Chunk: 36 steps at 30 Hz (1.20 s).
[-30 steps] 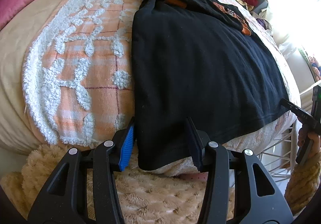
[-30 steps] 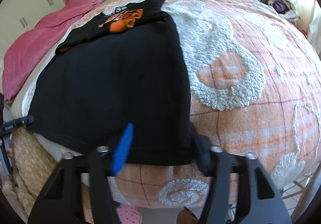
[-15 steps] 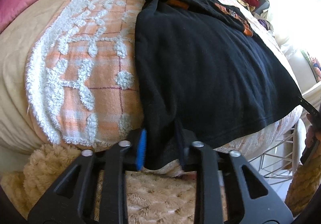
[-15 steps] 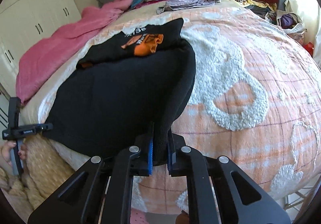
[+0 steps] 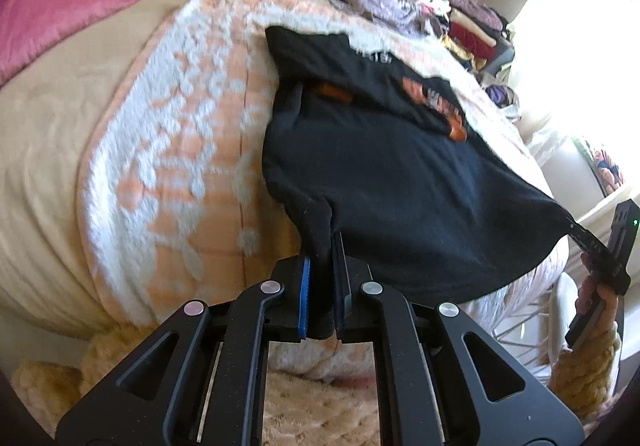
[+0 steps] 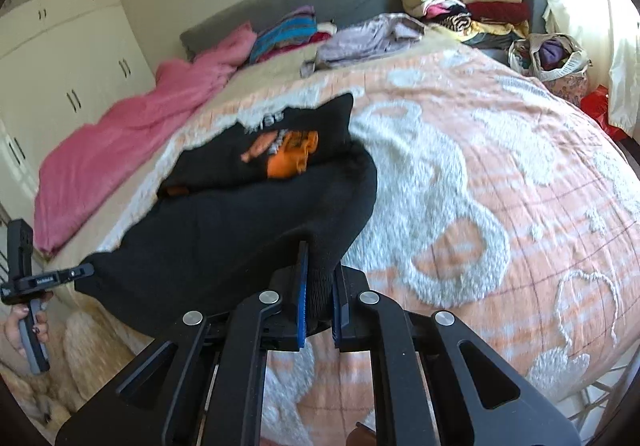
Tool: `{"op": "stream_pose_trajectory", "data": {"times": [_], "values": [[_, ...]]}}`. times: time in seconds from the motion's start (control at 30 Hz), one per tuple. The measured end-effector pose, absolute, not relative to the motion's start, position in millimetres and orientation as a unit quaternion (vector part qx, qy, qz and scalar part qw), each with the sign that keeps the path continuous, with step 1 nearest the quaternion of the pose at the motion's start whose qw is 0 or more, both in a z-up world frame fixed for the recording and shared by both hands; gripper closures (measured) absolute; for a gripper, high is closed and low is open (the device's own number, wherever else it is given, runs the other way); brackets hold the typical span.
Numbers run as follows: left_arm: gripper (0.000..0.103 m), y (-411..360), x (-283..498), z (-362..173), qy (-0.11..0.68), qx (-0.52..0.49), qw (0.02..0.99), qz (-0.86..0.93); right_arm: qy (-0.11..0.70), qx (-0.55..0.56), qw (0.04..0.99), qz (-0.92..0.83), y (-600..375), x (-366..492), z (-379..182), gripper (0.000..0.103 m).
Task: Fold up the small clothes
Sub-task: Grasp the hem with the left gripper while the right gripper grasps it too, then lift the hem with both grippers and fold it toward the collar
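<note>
Both near corners of the black T-shirt point(image 5: 400, 182) have come up off the bed point(image 5: 48, 150) since a second ago, when its hem lay flat by the bed's near edge with both claws open around it. On that bed, the peach-and-white bedspread point(image 6: 500, 174) carries the shirt, whose collar end with the orange print point(image 6: 288, 154) lies toward the grey headboard point(image 6: 320, 2); its long axis runs from the near edge of the bed toward that headboard. The hem now hangs between the claws, sagging a little in the middle. The left claw point(image 5: 320, 286) is clamped shut on one hem corner, and the right claw point(image 6: 318, 294) is clamped shut on the other. As I judge it, a clean fold wants both corners carried together toward the headboard at one height, hem taut between them, and laid square over the print so the side edges line up.
</note>
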<state>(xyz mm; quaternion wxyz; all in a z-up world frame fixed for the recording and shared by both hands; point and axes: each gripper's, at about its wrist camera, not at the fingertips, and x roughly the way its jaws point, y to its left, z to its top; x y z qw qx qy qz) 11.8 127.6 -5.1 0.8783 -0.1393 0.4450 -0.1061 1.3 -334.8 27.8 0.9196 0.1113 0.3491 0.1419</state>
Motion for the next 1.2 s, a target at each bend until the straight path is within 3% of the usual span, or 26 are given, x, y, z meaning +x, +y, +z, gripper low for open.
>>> {"op": "stream_pose_trajectory", "data": {"times": [1.2], "values": [[0.100, 135, 108, 76, 0.353, -0.117, 0.924, -0.082, 0.265, 0.117, 0.949, 0.126, -321, 130, 108, 0.095]]}}
